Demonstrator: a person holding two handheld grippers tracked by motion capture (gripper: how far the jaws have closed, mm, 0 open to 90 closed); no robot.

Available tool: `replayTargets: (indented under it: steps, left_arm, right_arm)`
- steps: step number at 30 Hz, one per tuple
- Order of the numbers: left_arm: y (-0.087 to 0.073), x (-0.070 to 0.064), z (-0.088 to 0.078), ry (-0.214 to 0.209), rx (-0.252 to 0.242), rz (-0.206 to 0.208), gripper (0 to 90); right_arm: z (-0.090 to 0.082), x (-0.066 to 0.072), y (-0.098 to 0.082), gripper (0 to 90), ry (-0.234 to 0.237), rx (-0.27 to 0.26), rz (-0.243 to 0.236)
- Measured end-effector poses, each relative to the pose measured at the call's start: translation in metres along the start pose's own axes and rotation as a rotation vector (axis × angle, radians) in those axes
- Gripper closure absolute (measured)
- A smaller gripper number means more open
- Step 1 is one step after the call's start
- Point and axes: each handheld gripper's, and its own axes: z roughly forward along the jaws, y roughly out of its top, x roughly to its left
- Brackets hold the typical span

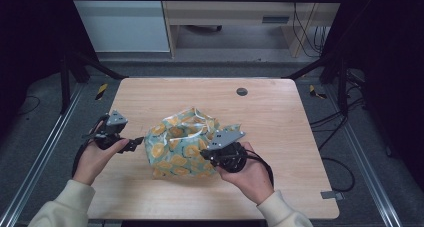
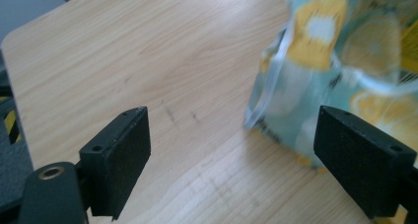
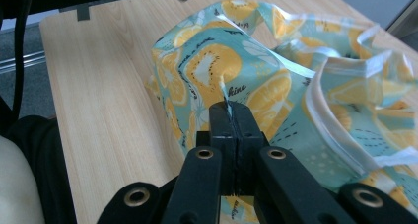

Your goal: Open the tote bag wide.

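While the right gripper pinches a fold of the bag at mid-table, the left gripper, jaws wide and empty, sits just beside its left edge.

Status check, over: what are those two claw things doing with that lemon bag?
Left gripper open, beside the teal lemon-print fabric bag, not touching. Right gripper shut on the bag's fabric. Wooden table around it bare.

Right tongs pinching lemon-print bag, wooden table
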Motion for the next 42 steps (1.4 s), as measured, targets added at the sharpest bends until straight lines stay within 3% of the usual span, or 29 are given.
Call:
replayTargets:
  steps: [6, 10, 13, 18, 21, 23, 28, 31, 37, 42]
  left_arm:
    - [0.034, -0.011, 0.014, -0.056, 0.063, 0.089, 15.3]
    - [0.051, -0.017, 0.024, -0.067, 0.065, 0.104, 15.2]
    - [0.063, -0.022, 0.037, -0.078, 0.108, 0.137, 14.3]
    - [0.070, -0.028, 0.059, -0.096, 0.160, 0.156, 14.6]
    - [0.069, -0.033, 0.068, -0.121, 0.225, 0.177, 24.2]
    - [0.069, -0.036, 0.071, -0.113, 0.250, 0.191, 37.8]
    - [0.071, -0.034, 0.067, -0.125, 0.215, 0.161, 73.8]
    - [0.072, -0.034, 0.063, -0.131, 0.189, 0.151, 82.9]
    - [0.077, -0.038, 0.040, -0.121, 0.082, 0.140, 87.6]
    - [0.077, -0.045, 0.021, -0.129, 0.035, 0.144, 88.1]
  right_arm:
    - [0.004, -0.003, -0.006, 89.5, -0.005, 0.003, 0.010]
    - [0.005, -0.004, -0.011, 89.0, -0.004, 0.007, 0.013]
    - [0.005, -0.005, -0.014, 88.6, -0.004, 0.005, 0.020]
    - [0.002, -0.007, -0.020, 88.0, -0.008, -0.001, 0.031]
    - [0.001, -0.008, -0.024, 87.7, -0.007, -0.003, 0.032]
    - [0.000, -0.009, -0.026, 87.7, -0.010, -0.003, 0.036]
    - [0.000, -0.013, -0.030, 87.6, -0.016, 0.002, 0.049]
    - [0.001, -0.014, -0.030, 87.6, -0.019, 0.004, 0.051]
    - [-0.003, -0.017, -0.033, 87.6, -0.043, 0.005, 0.055]
    - [-0.010, -0.019, -0.036, 87.6, -0.067, -0.001, 0.062]
